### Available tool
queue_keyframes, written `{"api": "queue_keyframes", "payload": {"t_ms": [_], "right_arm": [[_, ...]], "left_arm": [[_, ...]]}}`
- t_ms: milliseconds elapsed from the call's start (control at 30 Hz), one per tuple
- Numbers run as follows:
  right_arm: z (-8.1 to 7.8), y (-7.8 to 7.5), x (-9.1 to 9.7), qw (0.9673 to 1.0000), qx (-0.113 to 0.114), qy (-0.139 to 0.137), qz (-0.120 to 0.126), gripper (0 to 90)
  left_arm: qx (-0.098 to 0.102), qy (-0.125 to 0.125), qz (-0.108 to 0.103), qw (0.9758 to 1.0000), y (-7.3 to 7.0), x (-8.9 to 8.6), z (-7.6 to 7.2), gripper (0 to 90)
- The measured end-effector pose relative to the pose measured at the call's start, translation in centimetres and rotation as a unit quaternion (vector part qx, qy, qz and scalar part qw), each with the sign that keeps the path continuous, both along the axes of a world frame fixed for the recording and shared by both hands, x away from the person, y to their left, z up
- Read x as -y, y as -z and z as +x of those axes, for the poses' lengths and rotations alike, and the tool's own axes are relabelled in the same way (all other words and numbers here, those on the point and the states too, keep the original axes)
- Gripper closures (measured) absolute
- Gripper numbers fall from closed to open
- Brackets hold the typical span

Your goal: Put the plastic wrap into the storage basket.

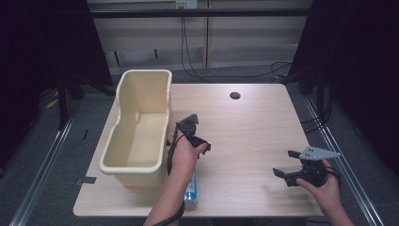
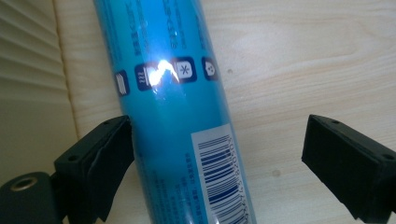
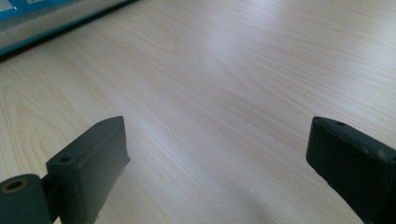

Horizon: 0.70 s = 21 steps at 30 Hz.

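1. The blue tube [image 2: 173, 116] lies flat on the desk [image 1: 254, 122], just beside the outer wall of the cream bin [image 1: 141, 127] and near the desk's front edge; in the high view the person's left forearm covers most of it.
2. The left hand-held gripper [image 2: 217, 154] hangs over the tube with its jaws spread wide. The tube lies between them, close against one pad with a clear gap to the other, so nothing is pinched yet.
3. The jaws straddle the tube across its width, probably so that they can close on its round sides.
4. The right hand-held gripper [image 1: 292, 167] rests low over bare desk, well apart from the tube, jaws spread and holding nothing, likely parked out of the way.
5. The bin stands with nothing in it, a likely place to put the tube.
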State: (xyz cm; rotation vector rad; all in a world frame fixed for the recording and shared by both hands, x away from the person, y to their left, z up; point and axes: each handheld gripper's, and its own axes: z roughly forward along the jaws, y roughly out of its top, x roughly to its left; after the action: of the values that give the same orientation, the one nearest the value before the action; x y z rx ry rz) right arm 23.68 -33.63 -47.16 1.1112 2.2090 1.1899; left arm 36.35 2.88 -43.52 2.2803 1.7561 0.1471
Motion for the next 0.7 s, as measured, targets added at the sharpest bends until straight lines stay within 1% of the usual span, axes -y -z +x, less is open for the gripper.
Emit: {"api": "queue_keyframes", "payload": {"t_ms": [67,133,167,200,300,333,367,467,533,600,633,667,700], "right_arm": [[0.0,0.0,0.0,1.0,-0.001,-0.001,0.0,5.1],[0.0,0.0,0.0,1.0,0.001,-0.001,-0.001,5.1],[0.0,0.0,0.0,1.0,0.0,-0.001,0.0,5.1],[0.0,0.0,0.0,1.0,0.0,-0.001,0.0,5.1],[0.0,0.0,0.0,1.0,0.001,0.0,0.001,5.1],[0.0,0.0,0.0,1.0,0.0,-0.001,0.002,5.1],[0.0,0.0,0.0,1.0,-0.001,0.0,0.002,5.1],[0.0,0.0,0.1,1.0,0.002,-0.001,0.002,5.1],[0.0,0.0,0.1,1.0,0.001,-0.002,0.003,5.1],[0.0,0.0,0.0,1.0,0.002,-0.002,0.003,5.1],[0.0,0.0,0.0,1.0,0.001,-0.002,0.003,5.1],[0.0,0.0,0.0,1.0,0.001,-0.002,0.003,5.1],[0.0,0.0,0.1,1.0,0.003,-0.001,0.002,5.1]], "left_arm": [[-0.001,-0.006,0.0,1.0,0.4,-0.1,0.0,6.9],[-0.009,-0.01,0.002,0.9999,0.8,-0.3,0.1,7.0],[-0.013,-0.011,-0.002,0.9999,1.1,-0.3,0.1,7.1],[-0.013,-0.012,0.0,0.9998,1.3,-0.3,0.1,7.4],[-0.033,-0.016,-0.002,0.9993,2.0,-0.3,0.2,9.6],[-0.027,-0.014,-0.003,0.9995,2.2,-0.3,0.2,11.2],[-0.023,-0.018,-0.009,0.9995,2.4,-0.3,0.3,13.0],[-0.026,-0.025,-0.01,0.9993,2.6,-0.2,0.3,16.4],[-0.021,-0.023,-0.002,0.9995,2.9,-0.1,0.3,19.0],[-0.025,-0.025,0.002,0.9994,3.0,-0.1,0.3,21.6],[-0.029,-0.026,0.005,0.9992,3.0,0.0,0.2,24.6],[-0.029,-0.026,0.005,0.9992,3.0,0.0,0.2,26.0],[-0.034,-0.034,-0.003,0.9988,3.2,-0.2,0.2,26.5]]}}
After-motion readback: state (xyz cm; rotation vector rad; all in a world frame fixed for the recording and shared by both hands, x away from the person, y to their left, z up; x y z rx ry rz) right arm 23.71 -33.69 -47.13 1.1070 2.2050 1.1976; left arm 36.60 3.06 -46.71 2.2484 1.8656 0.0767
